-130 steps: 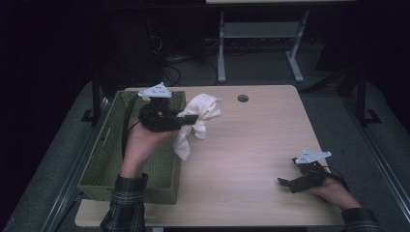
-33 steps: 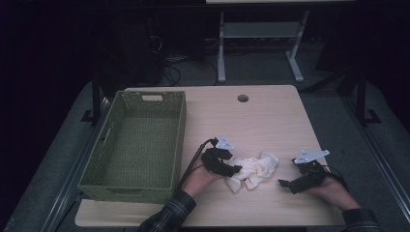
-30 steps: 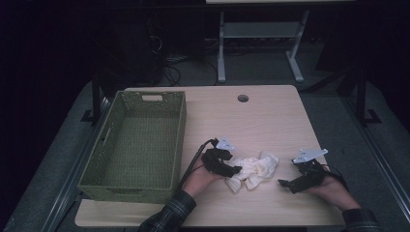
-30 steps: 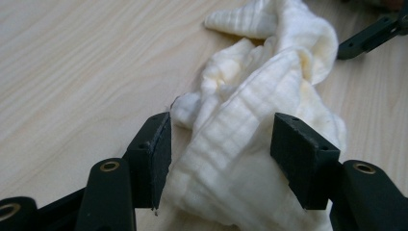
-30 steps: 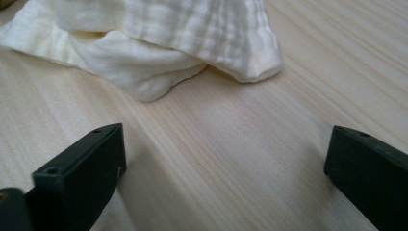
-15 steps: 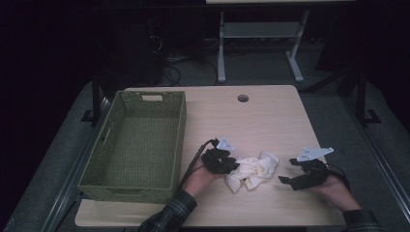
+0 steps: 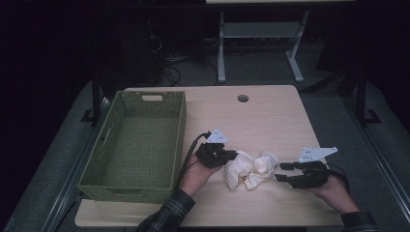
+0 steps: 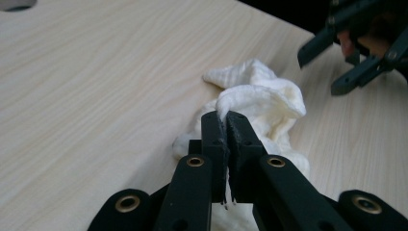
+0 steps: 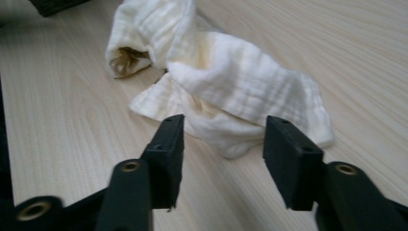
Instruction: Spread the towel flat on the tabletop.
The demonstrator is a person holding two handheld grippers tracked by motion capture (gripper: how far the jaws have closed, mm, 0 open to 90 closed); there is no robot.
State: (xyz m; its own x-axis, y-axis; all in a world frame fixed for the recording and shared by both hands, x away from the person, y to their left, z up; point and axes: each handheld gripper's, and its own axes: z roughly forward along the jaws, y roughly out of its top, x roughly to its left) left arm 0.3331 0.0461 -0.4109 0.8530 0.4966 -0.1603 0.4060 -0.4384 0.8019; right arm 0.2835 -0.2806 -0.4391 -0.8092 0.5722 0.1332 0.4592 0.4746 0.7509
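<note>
Cloth (image 7: 250, 169), white and crumpled, lies on the near part of the table (image 7: 270, 116), between the two grippers. The left gripper (image 8: 226, 126) clenches a fold of it at its left end. The right gripper (image 9: 222, 144) has just been closing; its jaws stand apart just before the cloth edge, pinching nothing. A green basket (image 7: 138, 145) stands at the left.

Dim and underexposed from above, with black surroundings beyond the pale table (image 7: 270, 116); brighter, evenly lit and softly shadowed close up, though blurred at near jaws and far edges.
</note>
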